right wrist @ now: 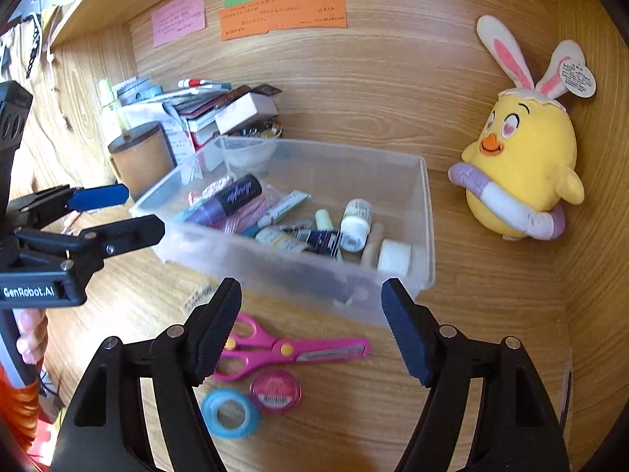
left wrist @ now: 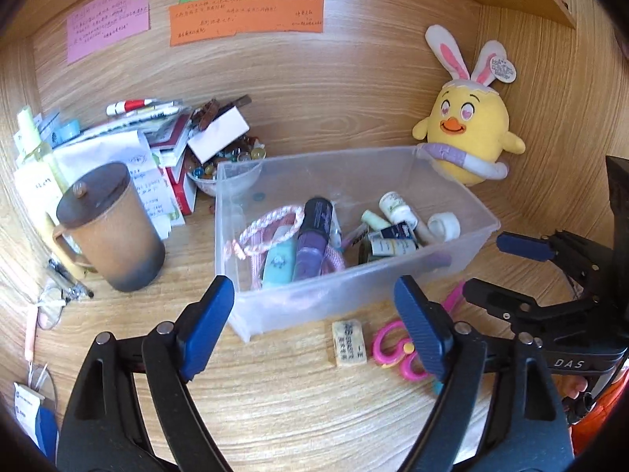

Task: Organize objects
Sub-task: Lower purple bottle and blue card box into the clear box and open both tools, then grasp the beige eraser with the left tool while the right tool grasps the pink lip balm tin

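A clear plastic bin [left wrist: 468, 212] [right wrist: 426, 212] stands on the wooden desk and holds a purple bottle [left wrist: 310, 247] [right wrist: 228, 200], small white bottles, a pink cord and a tape roll. Pink scissors [right wrist: 275, 348] [left wrist: 389, 346], a beige eraser [left wrist: 349, 343], a blue tape roll [right wrist: 230, 413] and a pink round tin [right wrist: 275, 389] lie on the desk in front of the bin. My left gripper [left wrist: 318, 326] is open and empty, just before the bin's near wall. My right gripper [right wrist: 310, 328] is open and empty above the scissors.
A brown lidded mug [left wrist: 110, 232] [right wrist: 139, 157] stands left of the bin, before a pile of papers, pens and a bowl of pins [left wrist: 220, 157]. A yellow chick plush [left wrist: 468, 133] [right wrist: 523, 173] sits at the right against the back wall. Coloured notes hang on the wall.
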Demonstrator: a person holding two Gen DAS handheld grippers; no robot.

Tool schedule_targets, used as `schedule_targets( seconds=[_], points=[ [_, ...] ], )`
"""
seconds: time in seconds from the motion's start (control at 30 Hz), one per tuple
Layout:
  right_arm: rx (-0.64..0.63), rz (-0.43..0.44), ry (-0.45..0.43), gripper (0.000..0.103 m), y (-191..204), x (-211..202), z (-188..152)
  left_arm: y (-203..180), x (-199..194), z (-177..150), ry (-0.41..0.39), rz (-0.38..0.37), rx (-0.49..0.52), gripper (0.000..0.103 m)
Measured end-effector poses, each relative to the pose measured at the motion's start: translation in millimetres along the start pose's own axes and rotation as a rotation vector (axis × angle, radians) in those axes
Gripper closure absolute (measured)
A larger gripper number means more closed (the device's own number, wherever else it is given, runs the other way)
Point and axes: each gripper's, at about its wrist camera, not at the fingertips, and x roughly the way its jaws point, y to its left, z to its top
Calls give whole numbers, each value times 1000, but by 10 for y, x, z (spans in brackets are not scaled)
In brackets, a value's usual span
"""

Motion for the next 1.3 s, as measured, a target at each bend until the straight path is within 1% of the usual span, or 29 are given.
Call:
schedule_targets(
  seconds=[0.13,0.27,0.37,0.47,0.6,0.7,0.77,0.83,0.87,0.9,0.97,1.03,1.07,1.13,1.17,1.23,1.3],
  points=[
    [-8,-30,44,32,-22,27,-211,48,69,-168,53,-5,-16,19],
    [26,-56,99,32,-155,57,-437,108,197,-336,125,-13,-42,19],
    [50,-40,138,32,-241,78,-553,150,316,-429,180,-22,-66,19],
    [64,6,153,32,-274,50,-604,161,392,-481,210,-24,-78,19],
    [49,40,168,32,-227,66,-650,146,434,-515,227,-33,-77,19],
    [27,36,178,32,-167,94,-646,100,458,-502,233,-38,-62,19],
    [15,37,177,32,-134,101,-624,77,484,-486,238,-40,-49,28],
    [11,46,191,32,-103,142,-593,55,520,-470,251,-51,-40,34],
    [6,47,191,32,-83,156,-586,50,540,-452,253,-64,-44,35],
    [-1,45,192,33,-60,171,-577,44,549,-443,254,-68,-45,36],
    [-18,50,192,40,-8,192,-552,20,559,-422,253,-75,-39,41],
    [-26,58,190,48,28,214,-530,-3,567,-407,253,-81,-32,45],
    [-30,60,188,51,45,224,-521,-22,579,-392,252,-84,-27,47],
    [-36,54,185,60,77,240,-506,-39,593,-378,254,-89,-24,48],
    [-34,54,184,62,82,245,-498,-57,606,-362,256,-92,-25,50],
    [-32,60,181,69,94,253,-486,-67,623,-344,259,-102,-30,50],
    [-32,58,179,70,109,261,-478,-83,664,-320,259,-108,-35,50]
  ],
)
